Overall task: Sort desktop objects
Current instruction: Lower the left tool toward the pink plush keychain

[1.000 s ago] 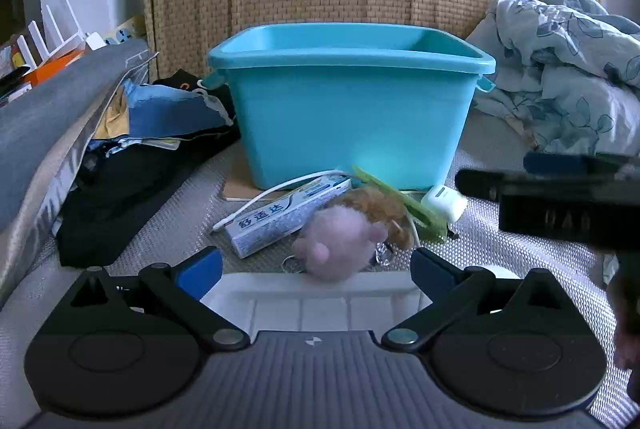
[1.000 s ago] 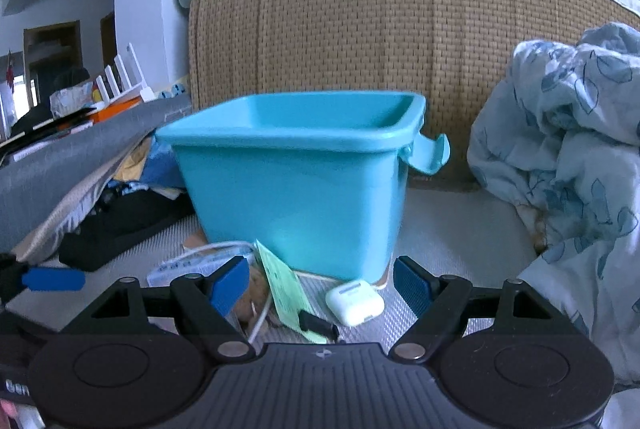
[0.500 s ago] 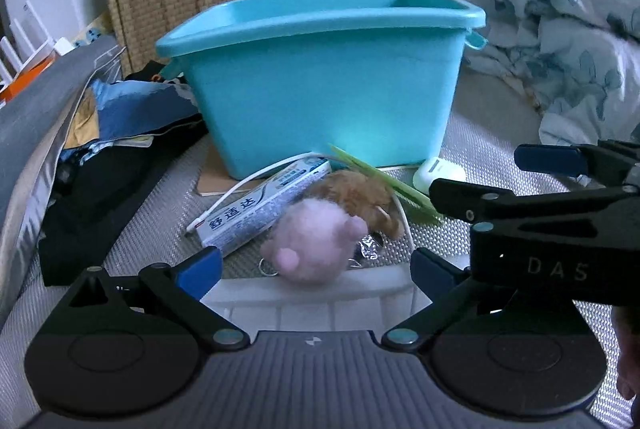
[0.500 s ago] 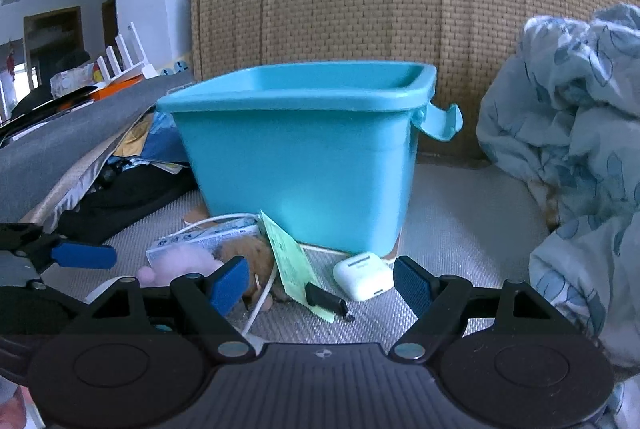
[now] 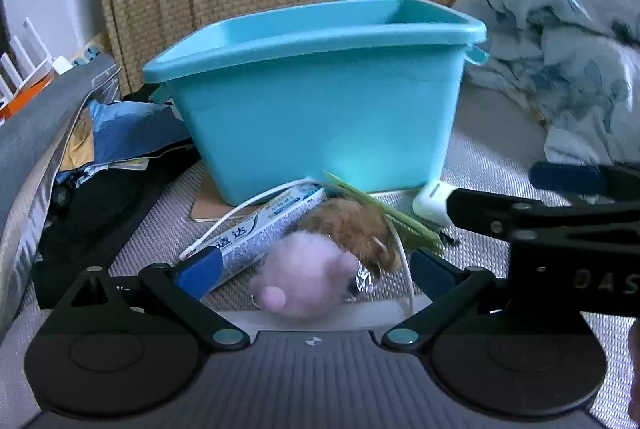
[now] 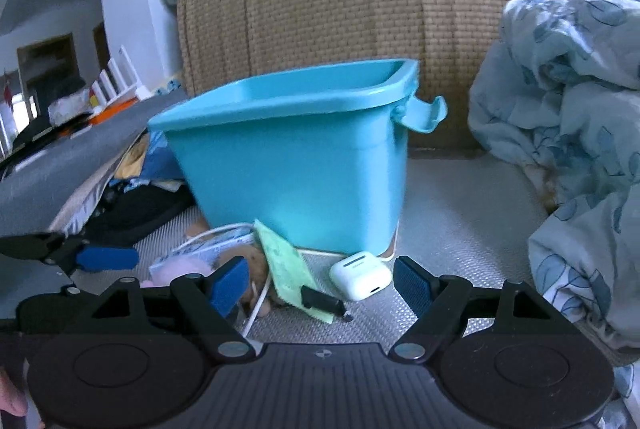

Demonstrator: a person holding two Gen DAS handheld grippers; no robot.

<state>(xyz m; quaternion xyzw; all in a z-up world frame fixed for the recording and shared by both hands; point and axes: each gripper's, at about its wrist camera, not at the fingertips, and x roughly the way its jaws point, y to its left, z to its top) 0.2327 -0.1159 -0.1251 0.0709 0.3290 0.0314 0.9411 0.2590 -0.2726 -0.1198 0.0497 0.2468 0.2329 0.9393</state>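
A teal plastic tub (image 5: 320,97) (image 6: 296,165) stands on the grey mat. In front of it lies a small heap: a toothpaste box (image 5: 264,229), a pink plush (image 5: 308,279), a brown plush (image 5: 352,229), a white cable (image 5: 248,205), a green card (image 6: 286,265), a white earbud case (image 6: 360,275) and a small black stick (image 6: 322,303). My left gripper (image 5: 316,269) is open, low over the mat, with the pink plush between its fingers but not pinched. My right gripper (image 6: 320,283) is open just short of the earbud case and the card.
Dark and blue clothes (image 5: 104,165) are piled left of the tub beside a grey cushion (image 5: 28,141). A crumpled floral quilt (image 6: 568,133) fills the right side. A woven headboard (image 6: 340,21) rises behind the tub. A white tray edge (image 5: 320,315) lies under the left gripper.
The left gripper has slid forward toward the heap, so the pink plush now lies between its fingers. The right gripper has crept closer to the earbud case. Both stay open.
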